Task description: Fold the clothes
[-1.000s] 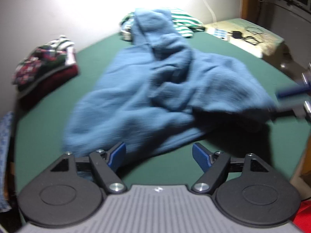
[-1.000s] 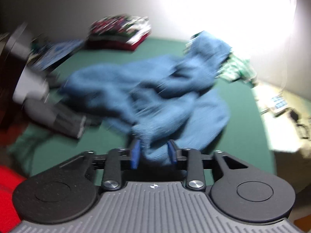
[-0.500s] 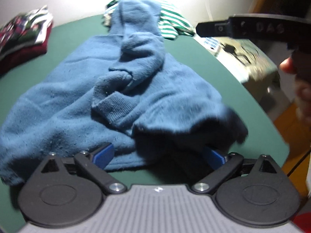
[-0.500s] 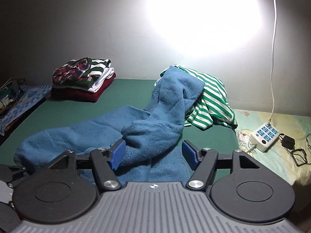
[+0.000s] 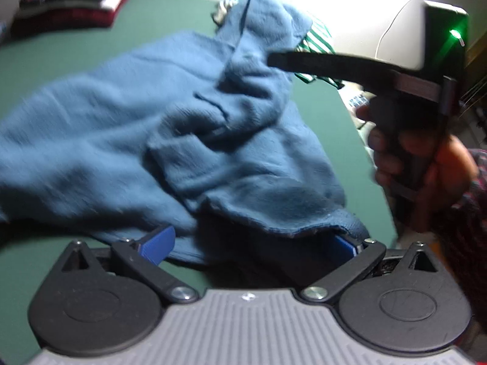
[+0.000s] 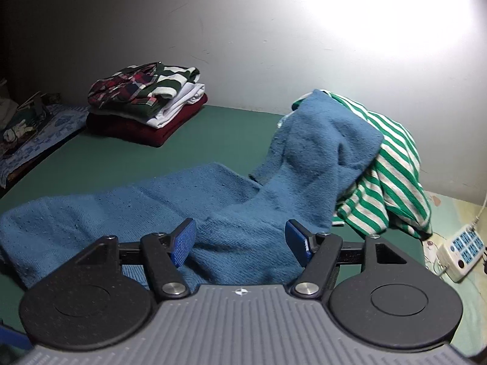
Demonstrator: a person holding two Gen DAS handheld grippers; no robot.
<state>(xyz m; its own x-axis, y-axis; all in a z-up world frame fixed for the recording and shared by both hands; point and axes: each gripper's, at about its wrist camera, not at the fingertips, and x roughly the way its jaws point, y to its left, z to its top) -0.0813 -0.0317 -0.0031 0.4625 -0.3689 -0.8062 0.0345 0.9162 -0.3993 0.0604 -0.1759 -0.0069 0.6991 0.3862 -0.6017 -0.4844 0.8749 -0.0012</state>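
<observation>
Blue knit sweater (image 6: 231, 200) lies rumpled across the green table surface (image 6: 225, 130), filling the centre and left of both views. One end is heaped up over a green-and-white striped garment (image 6: 392, 176) at right of centre in the right wrist view.

Left gripper (image 5: 249, 243): jaws opening, now spread wide. A dark hem of the sweater drapes over the gap and covers most of the blue pad at lower right; pads not pressing on the cloth.

Right gripper (image 6: 240, 240): jaws apart, blue pads on either side of a fold of sweater at lower centre, not clamped on it. In the left wrist view its black body crosses the upper right of the frame, held by the person's hand (image 5: 420, 152); a green light glows on it.

Stack of folded clothes (image 6: 146, 100), plaid on top, dark red at bottom, sits upper left against the wall (image 6: 213, 30). White power strip (image 6: 459, 249) at the right edge, cord running up.
</observation>
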